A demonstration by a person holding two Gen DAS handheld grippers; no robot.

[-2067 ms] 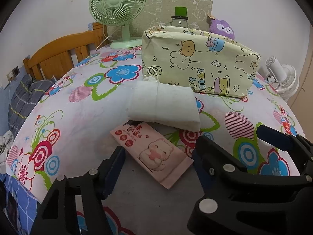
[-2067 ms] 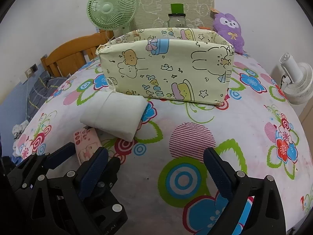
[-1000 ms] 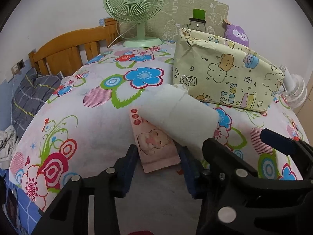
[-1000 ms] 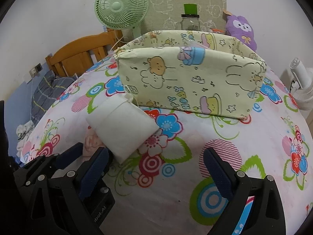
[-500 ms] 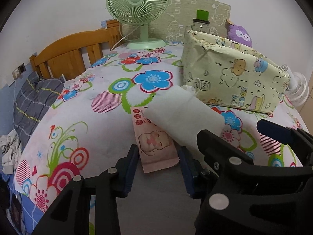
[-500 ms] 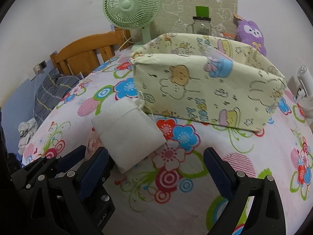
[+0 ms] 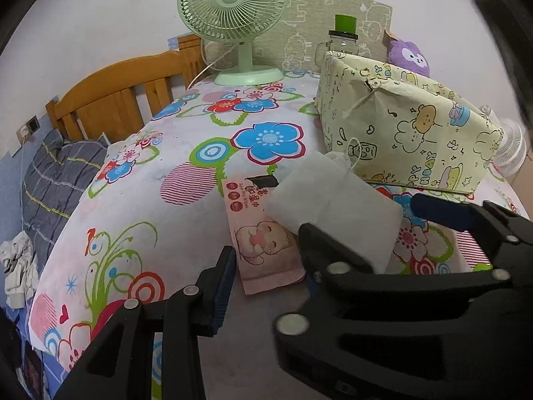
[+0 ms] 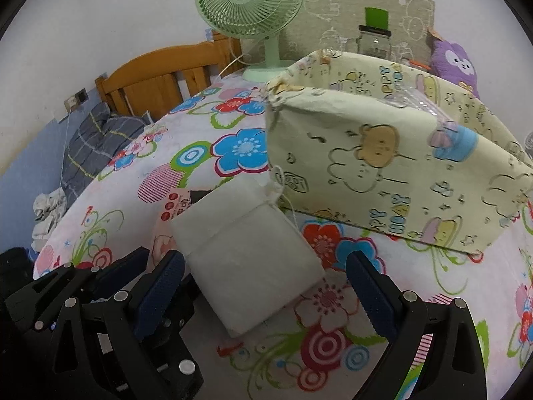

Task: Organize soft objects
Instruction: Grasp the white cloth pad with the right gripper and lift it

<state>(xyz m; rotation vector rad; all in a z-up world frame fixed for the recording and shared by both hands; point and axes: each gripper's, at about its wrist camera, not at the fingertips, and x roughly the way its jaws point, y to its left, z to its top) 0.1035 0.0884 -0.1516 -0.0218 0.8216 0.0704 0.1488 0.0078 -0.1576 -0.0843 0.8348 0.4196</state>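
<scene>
A pink tissue pack (image 7: 263, 233) with a cartoon face lies on the flowered cloth. My left gripper (image 7: 269, 276) is shut on its near end, a blue pad pressing each long edge. A white drawstring pouch (image 8: 246, 260) lies across the pack's (image 8: 173, 206) far part, close to a yellow cartoon-print fabric box (image 8: 383, 166). My right gripper (image 8: 265, 293) is open, with the pouch's near end between its wide-spread pads and touching neither. In the left wrist view one blue fingertip (image 7: 443, 213) of the right gripper shows beyond the pouch (image 7: 333, 206), in front of the box (image 7: 409, 133).
A green desk fan (image 7: 233, 0), a jar with a green lid (image 7: 343, 36) and a purple plush (image 7: 409, 56) stand behind the box. A wooden headboard (image 7: 116, 100) and grey plaid bedding (image 7: 60, 173) are on the left. A white fan (image 7: 509, 146) is at the right edge.
The left jaws have narrowed onto the pink pack and then held still. The right gripper has slid left and closer, so the white pouch now sits between its open fingers.
</scene>
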